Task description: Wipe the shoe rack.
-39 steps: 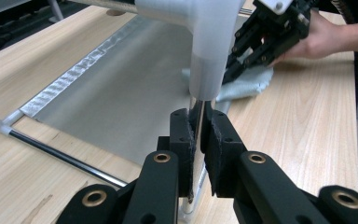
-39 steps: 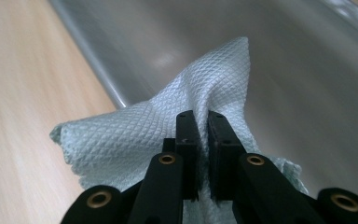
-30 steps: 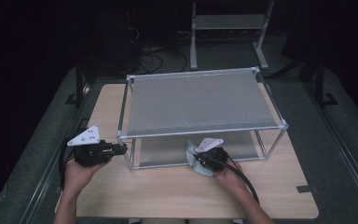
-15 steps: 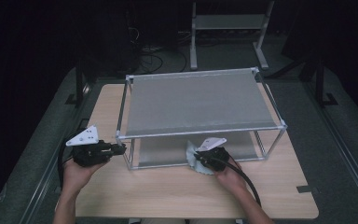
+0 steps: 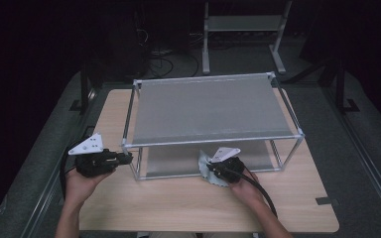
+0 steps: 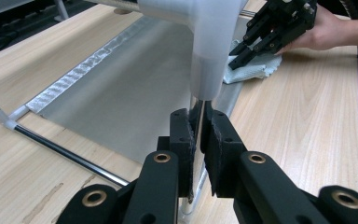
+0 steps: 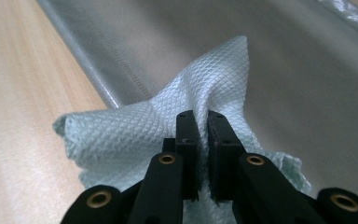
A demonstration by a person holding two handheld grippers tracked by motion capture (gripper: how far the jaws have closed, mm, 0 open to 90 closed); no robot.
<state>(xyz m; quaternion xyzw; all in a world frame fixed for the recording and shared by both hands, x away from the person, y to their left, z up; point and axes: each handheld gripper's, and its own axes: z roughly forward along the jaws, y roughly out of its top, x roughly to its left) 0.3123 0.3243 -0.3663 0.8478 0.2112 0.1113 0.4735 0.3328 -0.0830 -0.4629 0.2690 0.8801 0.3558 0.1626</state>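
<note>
A person sits at a pale wooden worktop with a hand-held gripper in each hand. On the worktop stands a low metal rack with two grey mesh shelves, one above the other, in a thin frame of rods.

The left hand-held gripper is at the rack's near left corner. In the left gripper view its jaws are clamped on the upright corner post, just below a white plastic corner joint.

The right hand-held gripper is at the front edge of the rack, near the middle. Its jaws are pinched together on a bunched-up fold of a pale blue-green cloth with a fine diamond weave. The cloth lies partly on the worktop and partly over the front edge of the lower shelf, crumpled rather than flat. The left gripper view shows the same cloth under the right hand-held gripper, with the person's hand behind it.
</note>
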